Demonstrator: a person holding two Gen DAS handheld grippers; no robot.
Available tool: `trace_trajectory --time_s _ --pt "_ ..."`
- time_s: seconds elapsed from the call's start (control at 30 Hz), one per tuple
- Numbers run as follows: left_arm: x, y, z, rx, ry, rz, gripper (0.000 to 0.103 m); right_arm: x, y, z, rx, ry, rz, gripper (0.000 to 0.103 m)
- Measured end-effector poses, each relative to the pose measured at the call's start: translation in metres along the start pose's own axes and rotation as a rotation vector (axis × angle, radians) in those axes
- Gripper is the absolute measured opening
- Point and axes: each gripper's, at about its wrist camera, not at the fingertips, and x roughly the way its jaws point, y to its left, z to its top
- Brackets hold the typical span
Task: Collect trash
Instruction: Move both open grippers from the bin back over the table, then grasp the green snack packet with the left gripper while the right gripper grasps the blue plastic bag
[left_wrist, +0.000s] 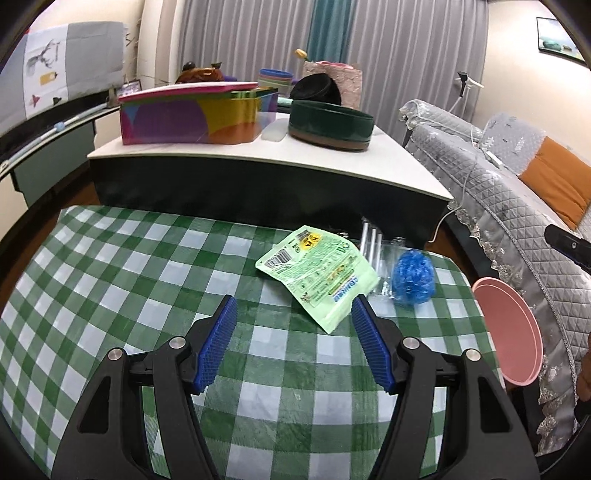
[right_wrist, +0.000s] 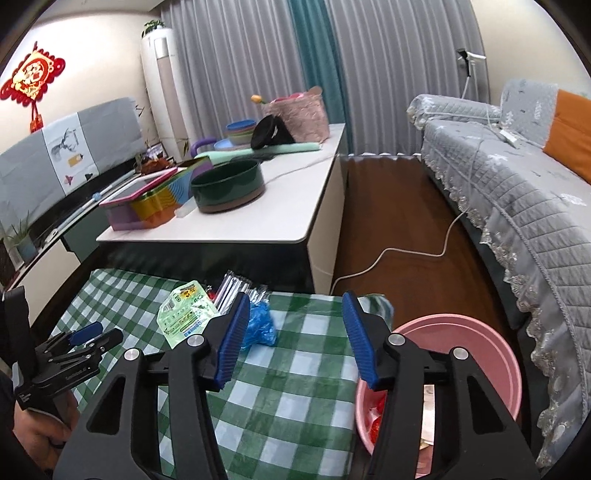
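Closing in on remaining trash w/ left gripper (left_wrist: 293, 308): jaws released, nothing between, green wrapper (left_wrist: 319, 275) lying just ahead on checked tablecloth (left_wrist: 110, 295), blue crumpled bag (left_wrist: 413, 277) beside it. Right gripper (right_wrist: 295, 332) is hanging empty, jaws apart, by pink bin (right_wrist: 491, 343). Next IMO: straddling wrapper's near edge, pinching, carrying to bin.

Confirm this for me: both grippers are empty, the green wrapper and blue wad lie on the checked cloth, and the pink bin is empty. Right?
Not quite. The pink bin is not empty: the right wrist view shows red scraps and paper inside it. The rest holds: both grippers are empty, and the green wrapper and blue wad lie on the checked cloth.
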Motion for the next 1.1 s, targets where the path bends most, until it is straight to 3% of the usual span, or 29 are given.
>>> trace_trajectory --time_s 0.4,0.57,1.1 --pt "0.022 0.010 0.009 -0.006 0.009 0.006 0.063 0.054 0.028 0.002 -0.015 0.038 0.022 0.053" --pt "0.031 0.013 0.015 -0.014 0.017 0.017 0.062 0.072 0.037 0.001 -0.022 0.055 0.029 0.063" --pt "0.059 0.021 0.048 0.012 -0.016 0.008 0.061 0.115 0.048 -0.009 -0.035 0.130 0.027 0.068"
